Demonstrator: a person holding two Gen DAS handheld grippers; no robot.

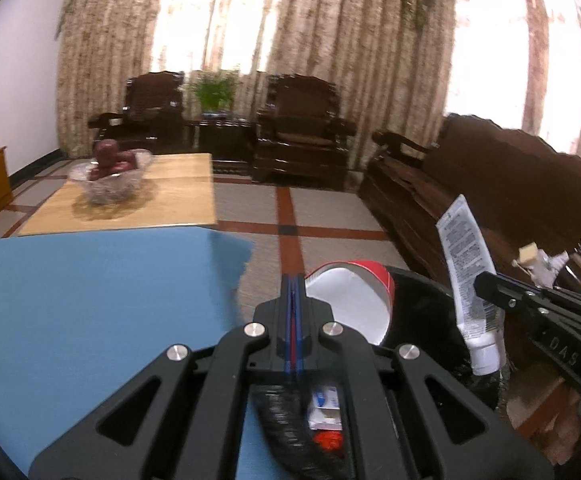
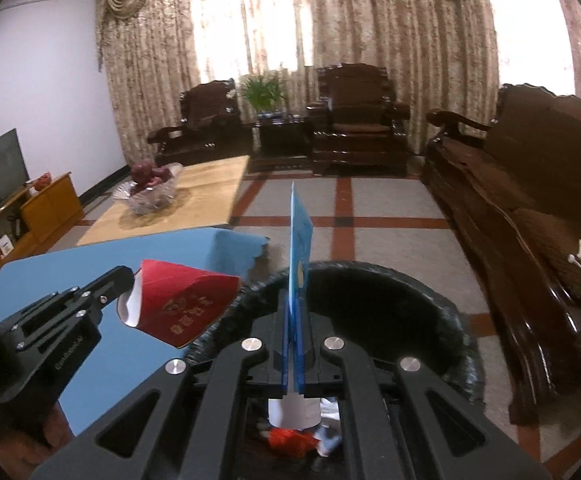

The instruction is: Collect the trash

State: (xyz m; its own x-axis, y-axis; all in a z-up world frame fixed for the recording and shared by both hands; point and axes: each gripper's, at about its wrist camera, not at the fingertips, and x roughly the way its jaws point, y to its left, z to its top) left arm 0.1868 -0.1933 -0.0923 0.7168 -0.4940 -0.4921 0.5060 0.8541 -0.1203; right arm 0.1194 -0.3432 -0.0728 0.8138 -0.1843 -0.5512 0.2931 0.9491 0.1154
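Note:
A red paper cup point(image 1: 350, 308), white inside, hangs by its rim from my left gripper point(image 1: 294, 282), which is shut on it. In the right wrist view the same cup point(image 2: 178, 304) lies on its side at the left gripper's point(image 2: 130, 276) tip. My right gripper point(image 2: 295, 306) is shut on a flat tube point(image 2: 300, 248), blue on one face. The left wrist view shows the tube's point(image 1: 466, 276) white printed back with the cap pointing down, held by the right gripper point(image 1: 482, 284). Both items hover over a black lined bin point(image 2: 410, 280) that holds other scraps point(image 2: 290, 440).
A blue-covered table point(image 1: 90, 300) lies left of the bin point(image 1: 422, 308). Beyond it, a glass fruit bowl point(image 1: 110, 176) stands on a wooden coffee table point(image 1: 178, 200). A dark wooden sofa point(image 2: 530, 200) runs along the right, and armchairs point(image 2: 358, 120) stand before the curtains.

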